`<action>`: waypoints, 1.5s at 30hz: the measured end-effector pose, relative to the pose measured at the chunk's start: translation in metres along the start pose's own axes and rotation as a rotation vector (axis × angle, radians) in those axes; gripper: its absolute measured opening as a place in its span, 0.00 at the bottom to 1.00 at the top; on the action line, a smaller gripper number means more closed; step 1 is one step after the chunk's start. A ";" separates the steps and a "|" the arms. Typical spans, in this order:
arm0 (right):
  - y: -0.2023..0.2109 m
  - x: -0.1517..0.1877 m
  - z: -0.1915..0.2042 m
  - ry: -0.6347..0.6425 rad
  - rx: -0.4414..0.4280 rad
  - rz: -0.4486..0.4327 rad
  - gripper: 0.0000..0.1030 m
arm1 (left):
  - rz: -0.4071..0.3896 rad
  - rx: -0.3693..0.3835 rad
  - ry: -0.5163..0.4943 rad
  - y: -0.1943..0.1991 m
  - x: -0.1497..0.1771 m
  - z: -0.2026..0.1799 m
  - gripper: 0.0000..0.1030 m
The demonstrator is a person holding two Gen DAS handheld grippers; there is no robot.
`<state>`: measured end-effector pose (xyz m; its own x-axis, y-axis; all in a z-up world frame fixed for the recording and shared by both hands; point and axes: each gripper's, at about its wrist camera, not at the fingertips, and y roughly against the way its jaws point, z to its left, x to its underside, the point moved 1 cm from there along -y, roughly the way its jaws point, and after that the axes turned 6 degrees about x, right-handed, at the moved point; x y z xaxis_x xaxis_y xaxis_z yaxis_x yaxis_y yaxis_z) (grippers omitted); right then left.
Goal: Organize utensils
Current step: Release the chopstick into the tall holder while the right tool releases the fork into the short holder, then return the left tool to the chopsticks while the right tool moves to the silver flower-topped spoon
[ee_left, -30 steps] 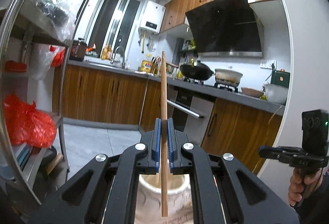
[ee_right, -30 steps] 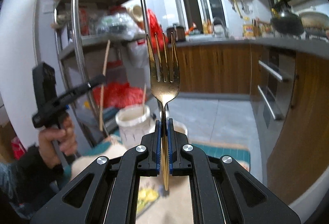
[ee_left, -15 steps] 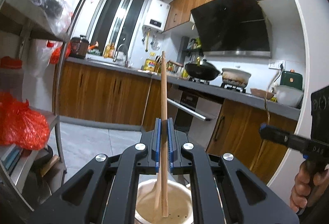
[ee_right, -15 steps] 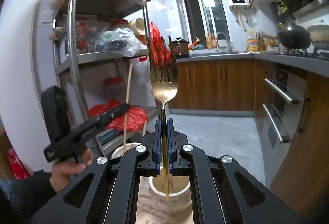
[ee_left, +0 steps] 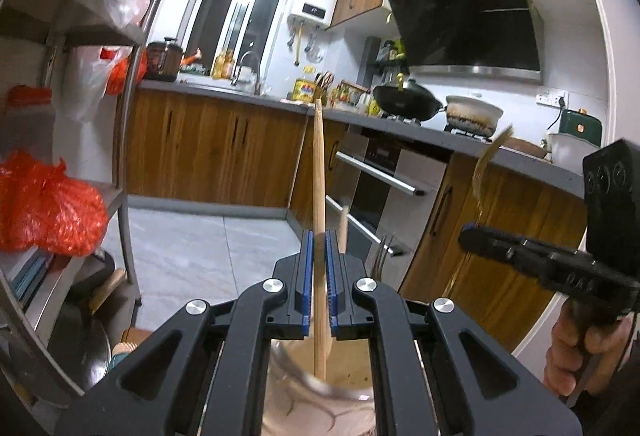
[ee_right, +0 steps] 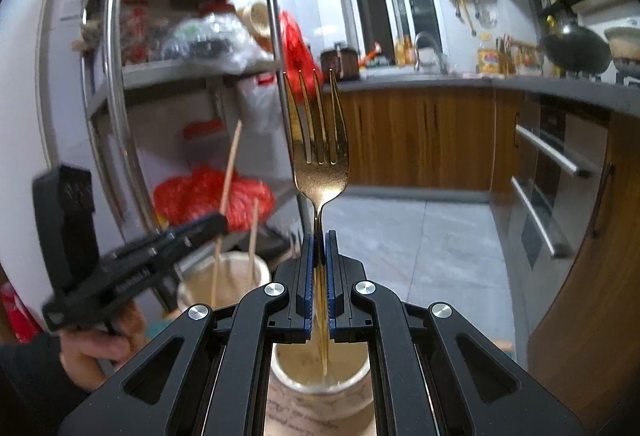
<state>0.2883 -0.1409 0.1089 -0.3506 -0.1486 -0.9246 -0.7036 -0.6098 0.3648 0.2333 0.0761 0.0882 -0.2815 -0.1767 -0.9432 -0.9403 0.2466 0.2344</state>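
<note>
My left gripper (ee_left: 318, 256) is shut on a wooden chopstick (ee_left: 319, 172) held upright, its lower end inside a cream ceramic cup (ee_left: 340, 396) below. A second chopstick (ee_left: 343, 224) stands in that cup. My right gripper (ee_right: 319, 256) is shut on a gold fork (ee_right: 318, 140), tines up, its handle end inside another cream cup (ee_right: 320, 392). The left gripper (ee_right: 192, 232) also shows in the right wrist view over its cup (ee_right: 224, 276). The right gripper (ee_left: 480, 236) and its fork (ee_left: 486, 164) show in the left wrist view.
A metal shelf rack (ee_right: 116, 76) with red bags (ee_left: 48, 204) stands on the left. Wooden kitchen cabinets (ee_left: 224, 152), an oven (ee_left: 384, 192) and a worktop with a wok (ee_left: 408, 100) run along the far side. Grey tiled floor (ee_right: 416, 252) lies between.
Both grippers have lowered toward their cups. The chopstick's lower end and the fork's handle end now sit inside the cups. The two grippers have come closer together.
</note>
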 end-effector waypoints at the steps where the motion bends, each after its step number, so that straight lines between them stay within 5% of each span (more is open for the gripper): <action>1: -0.003 0.003 0.001 0.002 0.002 0.018 0.06 | 0.011 -0.005 0.002 0.000 0.001 0.000 0.06; 13: -0.034 0.022 -0.001 -0.038 0.017 0.106 0.06 | 0.116 -0.039 -0.014 -0.011 0.013 -0.003 0.06; 29: -0.062 0.026 -0.014 -0.084 0.018 0.142 0.07 | 0.128 -0.032 -0.036 -0.014 0.014 -0.008 0.07; 33: -0.059 0.028 -0.013 -0.081 0.011 0.149 0.23 | 0.129 -0.024 -0.029 -0.012 0.013 -0.006 0.08; 37: -0.044 0.024 -0.014 -0.075 0.010 0.123 0.26 | 0.123 -0.016 -0.027 -0.006 0.012 -0.005 0.08; 45: -0.003 0.026 -0.015 -0.064 0.036 0.099 0.29 | 0.075 -0.020 0.000 0.038 0.013 -0.002 0.39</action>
<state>0.2906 -0.1545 0.0817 -0.4579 -0.1560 -0.8752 -0.6846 -0.5661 0.4591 0.1933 0.0814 0.0856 -0.3509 -0.1588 -0.9228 -0.9203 0.2402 0.3086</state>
